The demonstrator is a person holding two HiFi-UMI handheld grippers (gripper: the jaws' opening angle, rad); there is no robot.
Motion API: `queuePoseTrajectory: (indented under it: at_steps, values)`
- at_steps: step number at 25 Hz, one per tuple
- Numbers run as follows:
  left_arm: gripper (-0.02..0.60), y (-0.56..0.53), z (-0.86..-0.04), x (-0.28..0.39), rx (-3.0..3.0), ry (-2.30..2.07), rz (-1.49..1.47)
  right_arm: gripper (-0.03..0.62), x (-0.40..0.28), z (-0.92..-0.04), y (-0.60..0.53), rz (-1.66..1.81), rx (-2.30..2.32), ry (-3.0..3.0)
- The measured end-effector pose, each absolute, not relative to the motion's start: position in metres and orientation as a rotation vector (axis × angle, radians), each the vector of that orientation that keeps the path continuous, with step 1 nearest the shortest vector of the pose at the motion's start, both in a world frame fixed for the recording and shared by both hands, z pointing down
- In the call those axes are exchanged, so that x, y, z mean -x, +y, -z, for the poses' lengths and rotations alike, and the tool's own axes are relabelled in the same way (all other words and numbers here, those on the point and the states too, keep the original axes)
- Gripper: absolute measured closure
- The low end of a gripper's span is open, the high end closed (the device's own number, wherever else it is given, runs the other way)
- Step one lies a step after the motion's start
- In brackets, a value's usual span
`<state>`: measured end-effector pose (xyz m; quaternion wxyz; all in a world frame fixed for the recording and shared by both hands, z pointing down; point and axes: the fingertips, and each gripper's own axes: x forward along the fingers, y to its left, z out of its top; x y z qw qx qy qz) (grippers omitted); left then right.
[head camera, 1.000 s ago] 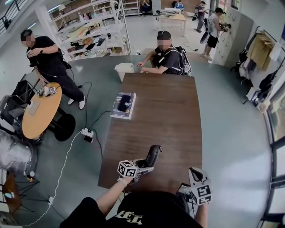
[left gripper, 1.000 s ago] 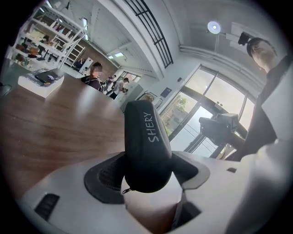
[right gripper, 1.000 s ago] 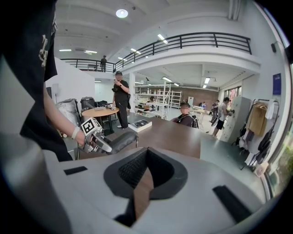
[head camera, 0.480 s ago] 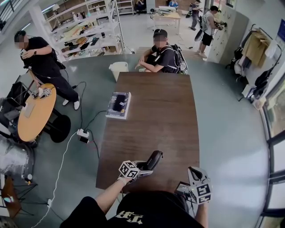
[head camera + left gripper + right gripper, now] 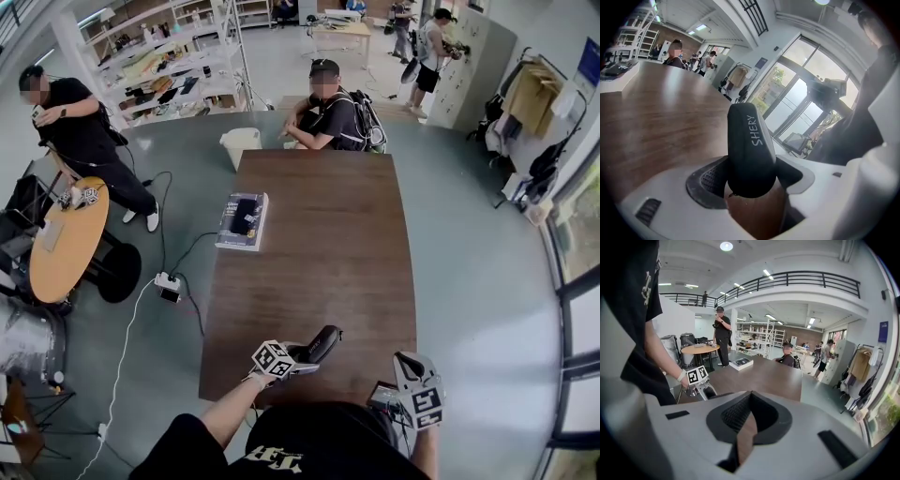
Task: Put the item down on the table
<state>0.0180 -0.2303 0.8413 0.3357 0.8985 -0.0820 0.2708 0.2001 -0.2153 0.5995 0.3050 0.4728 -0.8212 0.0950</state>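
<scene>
Book [image 5: 242, 221] well beyond black case [image 5: 323, 342]

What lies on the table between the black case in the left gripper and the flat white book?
Nothing; the head view shows only bare brown wooden table between the black oblong case and the dark-covered flat white book.

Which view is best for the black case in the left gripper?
Left gripper view: the black case fills the centre, clamped in the left gripper, its SHERY lettering readable. Head view shows it small, jutting over the table. Right gripper view shows that gripper's marker cube, but the case is not clear there.
</scene>
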Motion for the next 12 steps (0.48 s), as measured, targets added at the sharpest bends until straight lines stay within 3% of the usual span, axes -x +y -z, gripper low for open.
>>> queuePoseTrajectory:
  at_steps: [12]
  values:
    - [0.268, -0.227, -0.873, -0.014, -2.326, -0.175, -0.962, 0.606, -0.191, -0.601, -0.215, -0.267, -1.238, -2.147]
